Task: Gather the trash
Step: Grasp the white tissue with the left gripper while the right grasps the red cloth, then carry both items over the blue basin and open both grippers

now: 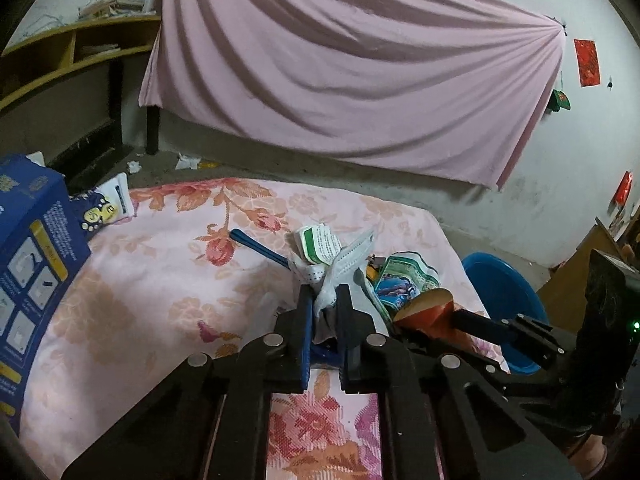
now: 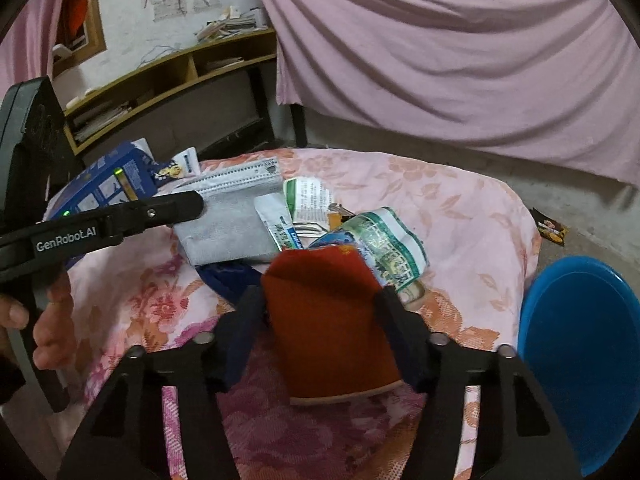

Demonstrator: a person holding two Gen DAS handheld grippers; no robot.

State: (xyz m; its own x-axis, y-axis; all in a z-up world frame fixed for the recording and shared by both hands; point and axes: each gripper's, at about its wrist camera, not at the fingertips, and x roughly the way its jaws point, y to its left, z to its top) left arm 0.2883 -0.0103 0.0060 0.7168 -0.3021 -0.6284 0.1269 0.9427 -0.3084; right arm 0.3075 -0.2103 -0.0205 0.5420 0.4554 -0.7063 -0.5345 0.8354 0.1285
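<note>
A pile of trash lies on a table under a pink floral cloth. My left gripper is shut on a white-grey face mask, which also shows in the right wrist view. My right gripper is shut on a red paper cup, which shows in the left wrist view at the right of the pile. Green-and-white wrappers, a folded leaflet and a blue plastic strip lie in the pile.
A blue basin stands on the floor at the table's right. A blue carton and a small packet sit at the table's left. A pink curtain and a wooden shelf are behind.
</note>
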